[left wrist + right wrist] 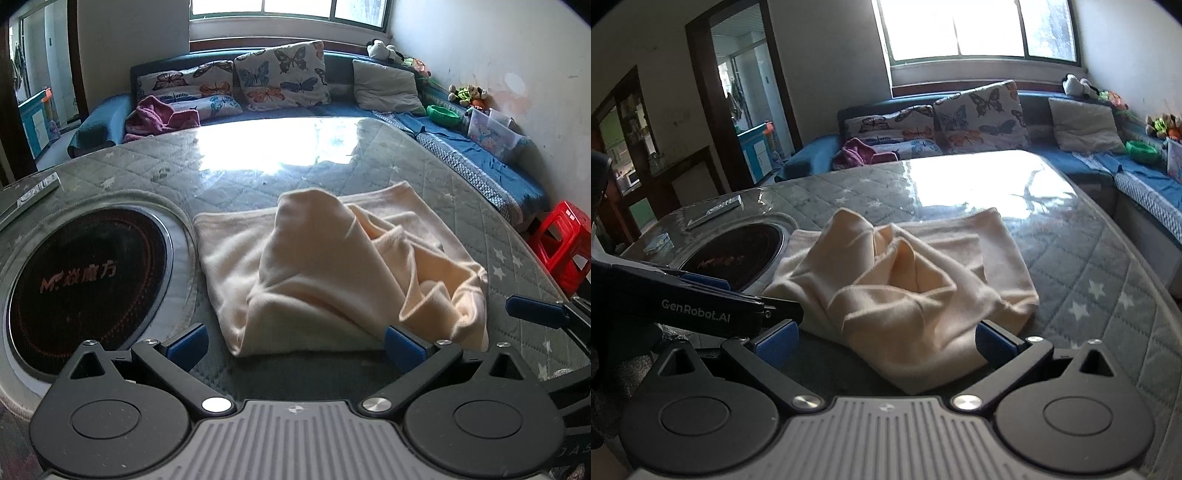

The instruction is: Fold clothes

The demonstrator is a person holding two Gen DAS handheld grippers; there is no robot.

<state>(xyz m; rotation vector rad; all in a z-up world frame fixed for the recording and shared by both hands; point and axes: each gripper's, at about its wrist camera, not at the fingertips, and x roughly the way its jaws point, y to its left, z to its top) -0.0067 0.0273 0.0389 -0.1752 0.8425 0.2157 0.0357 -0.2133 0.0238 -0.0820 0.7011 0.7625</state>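
A cream garment point(325, 266) lies crumpled on the quilted grey table, its far part flat and its near part heaped in loose folds. It also shows in the right wrist view point(905, 288). My left gripper point(295, 345) is open, its blue pads wide apart just short of the garment's near edge, holding nothing. My right gripper point(886, 341) is open too, its pads either side of the garment's near corner without gripping it. The right gripper's finger shows at the right of the left wrist view point(535, 312), and the left gripper's arm crosses the left of the right wrist view point(701, 306).
A round black induction hob point(85, 284) is set in the table at the left. A remote control point(35, 194) lies beyond it. A blue sofa with butterfly cushions point(280, 74) runs behind the table. A red stool point(565, 243) stands at the right.
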